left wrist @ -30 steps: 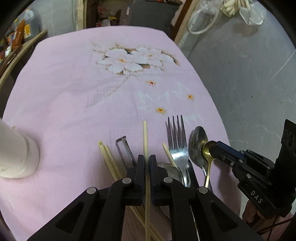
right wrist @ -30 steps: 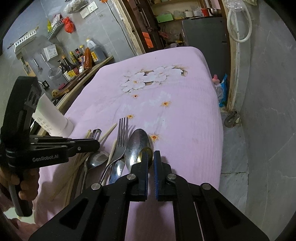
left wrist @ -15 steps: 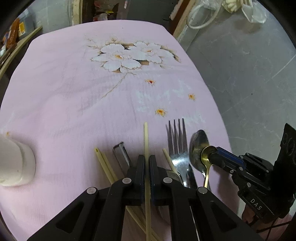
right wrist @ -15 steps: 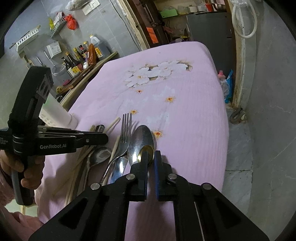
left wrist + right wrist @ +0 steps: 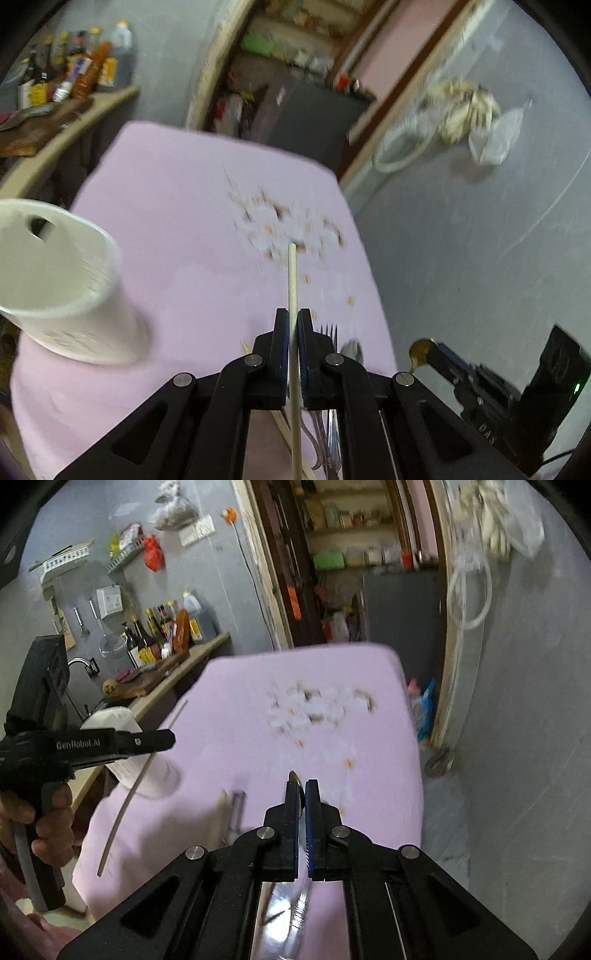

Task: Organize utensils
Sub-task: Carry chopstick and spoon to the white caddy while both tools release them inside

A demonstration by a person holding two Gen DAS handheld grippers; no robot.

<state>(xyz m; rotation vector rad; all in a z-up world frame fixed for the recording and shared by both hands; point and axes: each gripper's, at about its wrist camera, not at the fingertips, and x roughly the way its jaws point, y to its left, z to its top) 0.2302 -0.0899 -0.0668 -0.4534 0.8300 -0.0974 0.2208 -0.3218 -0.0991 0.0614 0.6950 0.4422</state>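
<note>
My left gripper (image 5: 291, 325) is shut on a pale chopstick (image 5: 292, 280) and holds it above the pink tablecloth (image 5: 192, 236); it also shows in the right wrist view (image 5: 162, 738), with the chopstick (image 5: 122, 812) slanting down. A white utensil holder (image 5: 62, 280) stands at the left, open end up. My right gripper (image 5: 303, 794) is shut on a small gold spoon (image 5: 293, 777), seen lifted in the left wrist view (image 5: 421, 349). Fork, spoons and chopsticks (image 5: 332, 369) lie under the grippers.
The table's right edge drops to a grey floor (image 5: 480, 240). A counter with bottles (image 5: 166, 627) runs along the left beyond the holder (image 5: 122, 738). A dark cabinet (image 5: 399, 605) stands behind the table.
Both grippers have lifted and tilted up, raising the chopstick and the gold spoon off the table. The white holder is now closer on the left, its open top in view.
</note>
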